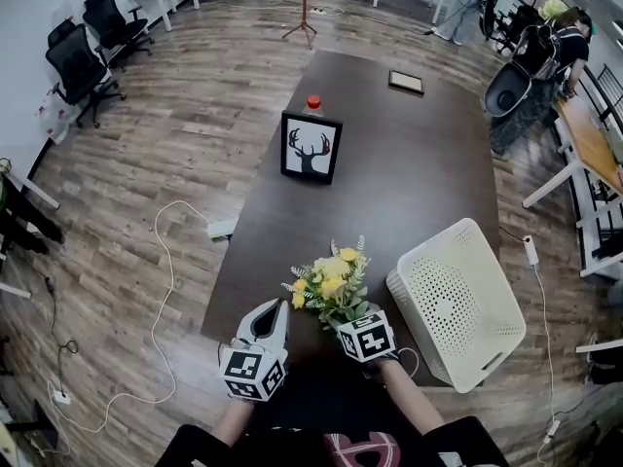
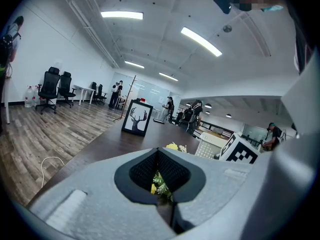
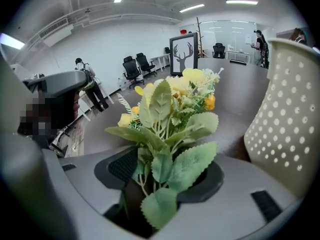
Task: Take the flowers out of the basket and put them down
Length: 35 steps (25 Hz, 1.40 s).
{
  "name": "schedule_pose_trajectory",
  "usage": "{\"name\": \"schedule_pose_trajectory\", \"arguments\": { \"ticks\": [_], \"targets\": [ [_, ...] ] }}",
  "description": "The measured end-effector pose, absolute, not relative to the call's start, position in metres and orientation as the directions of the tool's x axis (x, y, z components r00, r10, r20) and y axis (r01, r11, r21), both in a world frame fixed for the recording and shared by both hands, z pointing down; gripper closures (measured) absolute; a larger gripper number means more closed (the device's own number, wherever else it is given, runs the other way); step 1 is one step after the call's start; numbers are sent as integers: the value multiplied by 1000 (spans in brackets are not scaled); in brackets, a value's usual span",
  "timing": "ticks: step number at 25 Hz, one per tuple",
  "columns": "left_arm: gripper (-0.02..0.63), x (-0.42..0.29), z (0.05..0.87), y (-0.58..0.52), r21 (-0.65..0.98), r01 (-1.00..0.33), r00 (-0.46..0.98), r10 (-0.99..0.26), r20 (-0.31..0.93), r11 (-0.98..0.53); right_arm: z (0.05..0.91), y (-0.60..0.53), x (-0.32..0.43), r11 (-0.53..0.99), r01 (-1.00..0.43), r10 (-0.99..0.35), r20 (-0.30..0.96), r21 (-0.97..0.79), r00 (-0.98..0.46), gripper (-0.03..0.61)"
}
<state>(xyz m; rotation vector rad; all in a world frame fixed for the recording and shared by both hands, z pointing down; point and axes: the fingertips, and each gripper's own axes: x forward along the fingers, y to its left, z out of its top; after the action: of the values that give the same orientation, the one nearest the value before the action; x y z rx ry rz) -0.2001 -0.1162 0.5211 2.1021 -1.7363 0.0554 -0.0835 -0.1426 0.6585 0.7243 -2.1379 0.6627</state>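
A bunch of yellow flowers with green leaves lies on the dark table near its front edge, just left of the white perforated basket. My right gripper is at the stem end. In the right gripper view the flowers fill the middle and the stems pass between the jaws of the right gripper, whose pads stand apart from them, so it is open. The basket rises at the right. My left gripper hovers left of the bunch, shut and holding nothing. Its own view shows the left gripper aimed at the flowers.
A framed deer picture stands mid-table with a red-capped item behind it. A dark flat tablet lies at the far end. Black office chairs stand at the left. A white cable runs across the wooden floor.
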Motion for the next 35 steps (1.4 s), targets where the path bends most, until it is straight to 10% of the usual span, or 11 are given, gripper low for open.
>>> {"name": "schedule_pose_trajectory", "arguments": {
  "ticks": [12, 35],
  "targets": [
    [606, -187, 521, -119, 284, -945, 247, -927, 282, -165, 655, -143, -70, 693, -696, -321, 783, -188, -532, 210],
    [607, -145, 512, -119, 277, -937, 284, -923, 258, -211, 581, -144, -40, 669, -723, -473, 651, -173, -594, 195]
  ]
}}
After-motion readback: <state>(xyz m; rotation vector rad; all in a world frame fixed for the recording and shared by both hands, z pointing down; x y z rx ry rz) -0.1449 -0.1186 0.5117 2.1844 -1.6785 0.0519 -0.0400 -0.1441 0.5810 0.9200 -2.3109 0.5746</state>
